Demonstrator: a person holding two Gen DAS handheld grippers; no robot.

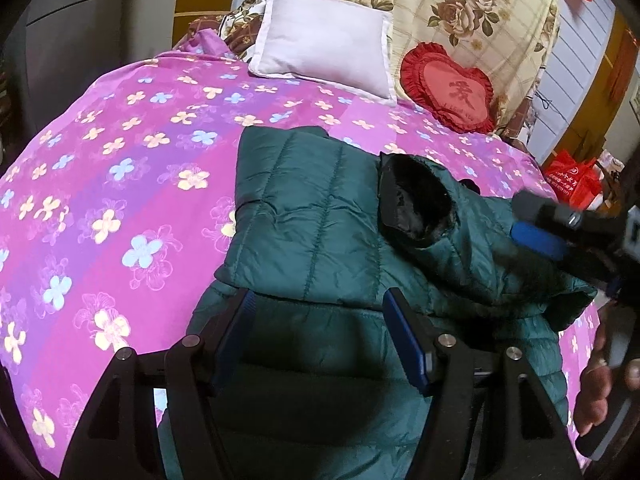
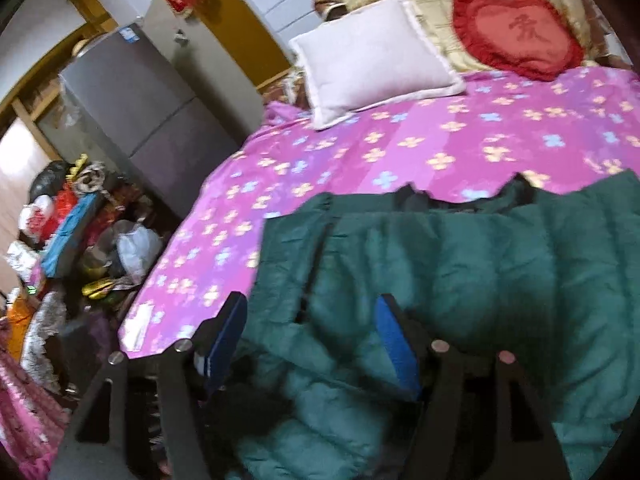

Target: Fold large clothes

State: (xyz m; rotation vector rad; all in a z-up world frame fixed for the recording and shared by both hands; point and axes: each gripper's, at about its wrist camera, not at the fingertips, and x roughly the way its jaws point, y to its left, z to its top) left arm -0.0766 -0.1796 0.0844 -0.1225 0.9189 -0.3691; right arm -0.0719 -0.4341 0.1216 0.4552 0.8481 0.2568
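A dark green quilted puffer jacket (image 1: 312, 216) lies partly folded on the pink flowered bedspread (image 1: 120, 184), with its black-lined hood (image 1: 416, 200) turned up on top. My left gripper (image 1: 320, 312) is open and empty, just above the jacket's near part. My right gripper comes in from the right in the left wrist view (image 1: 536, 220), over the jacket's right side. In the right wrist view the right gripper (image 2: 312, 320) is open and empty above the jacket (image 2: 440, 264), which covers the near part of the bedspread (image 2: 360, 152).
A white pillow (image 1: 324, 40) and a red heart cushion (image 1: 448, 88) lie at the head of the bed. A grey fridge (image 2: 140, 112) and a pile of bags and clutter (image 2: 72, 240) stand left of the bed. A red bag (image 1: 572, 176) sits at the right.
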